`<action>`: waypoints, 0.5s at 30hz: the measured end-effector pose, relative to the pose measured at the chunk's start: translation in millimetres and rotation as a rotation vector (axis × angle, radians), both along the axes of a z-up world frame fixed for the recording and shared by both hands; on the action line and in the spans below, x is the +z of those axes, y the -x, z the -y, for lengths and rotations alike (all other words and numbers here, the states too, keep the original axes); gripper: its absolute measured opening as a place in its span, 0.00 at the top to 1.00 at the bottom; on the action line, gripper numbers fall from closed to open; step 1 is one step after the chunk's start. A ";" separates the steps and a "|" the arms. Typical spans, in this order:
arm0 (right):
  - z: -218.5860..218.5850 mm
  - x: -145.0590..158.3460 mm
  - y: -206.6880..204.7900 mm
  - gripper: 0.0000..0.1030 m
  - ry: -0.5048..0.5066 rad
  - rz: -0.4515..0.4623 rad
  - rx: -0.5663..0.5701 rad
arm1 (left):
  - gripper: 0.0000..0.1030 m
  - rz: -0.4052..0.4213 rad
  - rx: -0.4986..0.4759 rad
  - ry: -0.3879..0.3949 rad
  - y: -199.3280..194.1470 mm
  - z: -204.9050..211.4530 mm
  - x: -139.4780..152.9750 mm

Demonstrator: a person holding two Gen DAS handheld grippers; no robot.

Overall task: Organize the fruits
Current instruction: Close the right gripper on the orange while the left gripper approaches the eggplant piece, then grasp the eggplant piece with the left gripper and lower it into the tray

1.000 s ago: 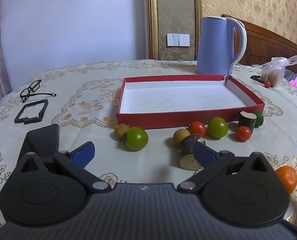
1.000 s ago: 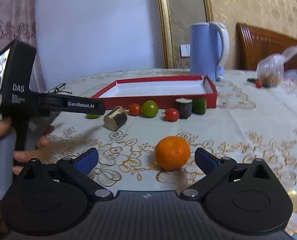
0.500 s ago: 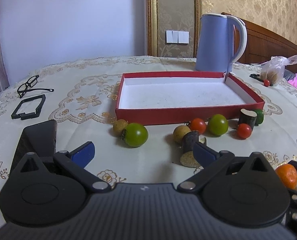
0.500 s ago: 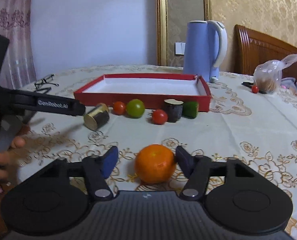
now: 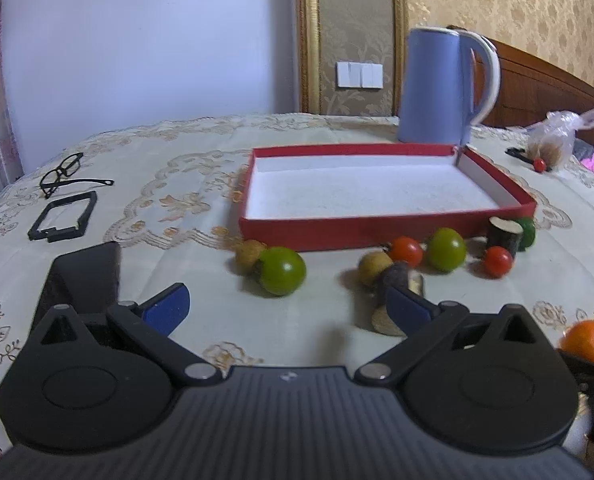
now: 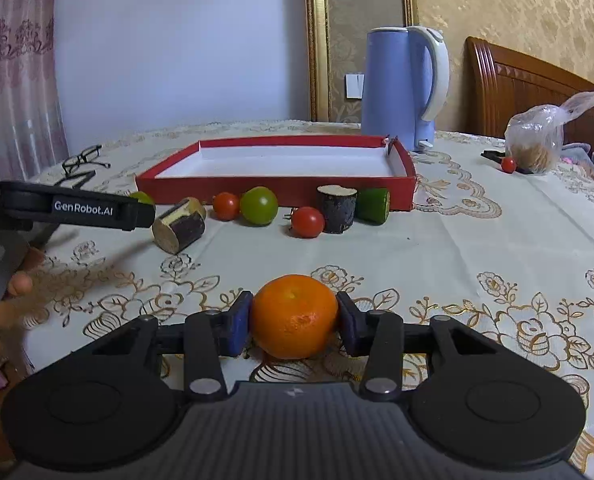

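On the far left of the desk (image 5: 177, 168) lie my glasses (image 5: 63, 174) and a flat black frame (image 5: 63, 216). My left tongs (image 5: 285, 304) are wide open and hold nothing. Just past them sit a smooth round green tomato (image 5: 283, 270), little red tomatoes (image 6: 307, 222), and rough wood stubs (image 6: 337, 208), all along the near wall of the red box (image 6: 281, 190), which has nothing in it. A tall blue kettle (image 6: 401, 88) stands behind it. On the near right, my right tongs (image 6: 293, 320) have just been closing on the bumpy orange (image 6: 295, 316). Both blue pads touch it. I think it could roll out, because it is round and the cloth is soft. If I squeeze too hard, it could squish.
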State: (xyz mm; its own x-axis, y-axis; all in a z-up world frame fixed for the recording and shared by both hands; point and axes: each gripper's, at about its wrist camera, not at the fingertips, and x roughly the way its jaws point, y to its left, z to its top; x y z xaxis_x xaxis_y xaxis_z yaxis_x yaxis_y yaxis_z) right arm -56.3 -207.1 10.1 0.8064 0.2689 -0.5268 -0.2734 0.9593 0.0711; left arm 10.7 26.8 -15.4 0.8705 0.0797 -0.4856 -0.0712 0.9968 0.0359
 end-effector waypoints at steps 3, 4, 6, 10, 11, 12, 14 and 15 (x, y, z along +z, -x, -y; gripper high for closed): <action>1.1 7.1 4.3 0.58 -0.003 0.027 0.002 | 0.00 0.009 0.002 0.024 -0.6 -11.9 2.5; 1.4 9.2 5.7 0.58 -0.005 0.036 0.002 | 0.00 0.011 -0.013 0.033 -0.2 -15.3 3.0; 1.9 10.8 6.9 0.58 -0.010 0.044 0.002 | 0.00 0.013 -0.046 0.035 1.9 -17.4 2.9; 2.9 8.8 6.3 0.58 -0.019 0.037 0.002 | 0.00 0.024 -0.161 0.038 8.4 -7.1 1.9; 2.8 7.6 6.1 0.58 -0.020 0.033 0.003 | 0.00 0.024 -0.202 0.039 10.0 -2.2 1.9; 2.5 6.5 6.0 0.58 -0.019 0.030 0.004 | 0.00 0.025 -0.245 0.035 11.5 4.0 2.1; 2.7 5.2 5.6 0.58 -0.021 0.026 0.003 | 0.03 0.035 -0.291 0.008 13.0 16.3 2.6; 3.1 4.9 5.5 0.58 -0.022 0.025 0.004 | 0.10 0.043 -0.304 -0.014 12.5 23.0 2.6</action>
